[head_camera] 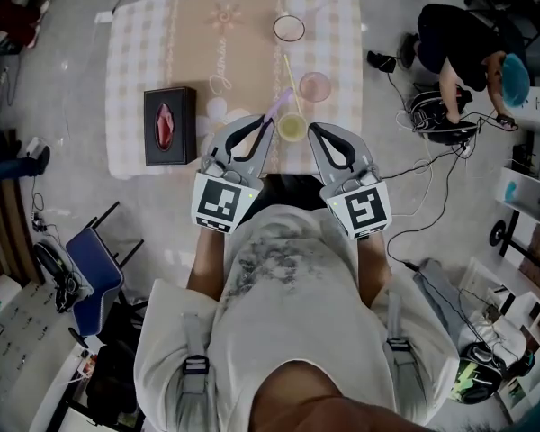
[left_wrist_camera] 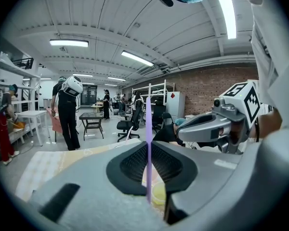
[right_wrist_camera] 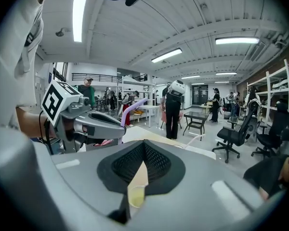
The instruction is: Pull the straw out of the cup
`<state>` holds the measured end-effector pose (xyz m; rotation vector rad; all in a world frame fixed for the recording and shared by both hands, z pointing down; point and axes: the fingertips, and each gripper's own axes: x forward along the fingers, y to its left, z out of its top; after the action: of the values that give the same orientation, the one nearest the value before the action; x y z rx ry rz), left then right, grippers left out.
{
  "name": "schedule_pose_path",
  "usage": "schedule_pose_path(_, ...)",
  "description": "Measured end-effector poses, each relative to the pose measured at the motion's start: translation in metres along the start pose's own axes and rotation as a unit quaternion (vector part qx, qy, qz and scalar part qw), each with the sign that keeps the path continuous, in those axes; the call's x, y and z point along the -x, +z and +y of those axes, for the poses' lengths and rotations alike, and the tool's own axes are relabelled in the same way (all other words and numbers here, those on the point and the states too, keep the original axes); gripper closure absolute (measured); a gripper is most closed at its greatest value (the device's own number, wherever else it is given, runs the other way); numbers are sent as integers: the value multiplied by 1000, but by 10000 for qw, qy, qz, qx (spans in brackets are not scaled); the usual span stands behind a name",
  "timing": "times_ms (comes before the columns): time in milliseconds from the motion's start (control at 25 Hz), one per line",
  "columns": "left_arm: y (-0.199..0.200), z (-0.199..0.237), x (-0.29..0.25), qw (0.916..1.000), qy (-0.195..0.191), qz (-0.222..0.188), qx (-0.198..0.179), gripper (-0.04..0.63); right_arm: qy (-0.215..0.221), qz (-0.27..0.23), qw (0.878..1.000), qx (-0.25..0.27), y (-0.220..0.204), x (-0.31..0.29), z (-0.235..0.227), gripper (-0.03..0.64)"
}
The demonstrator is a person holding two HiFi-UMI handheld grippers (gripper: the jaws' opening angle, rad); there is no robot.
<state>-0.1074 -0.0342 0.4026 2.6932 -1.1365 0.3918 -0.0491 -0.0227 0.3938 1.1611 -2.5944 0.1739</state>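
Observation:
A small yellow-green cup stands near the front edge of the checked tablecloth. My left gripper is shut on a purple straw, which slants up and away from the jaws, just left of the cup. In the left gripper view the straw stands upright between the pads, its lower end beside the cup. My right gripper sits at the cup's right side, and in its own view its jaws pinch the cup's wall. The straw's bent top shows there above the left gripper.
A pink cup and a clear glass stand farther back, with a pale straw lying between them. A black box holding something red sits at the left. A person crouches on the floor at the right, among cables.

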Motion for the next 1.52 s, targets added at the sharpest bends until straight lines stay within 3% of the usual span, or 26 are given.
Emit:
schedule_pose_path(1200, -4, -3, 13, 10000, 71, -9, -13, 566, 2, -152, 9999, 64, 5, 5, 10, 607)
schedule_pose_path(1520, -4, -7, 18, 10000, 75, -35, -23, 566, -134, 36, 9998, -111, -3, 12, 10, 607)
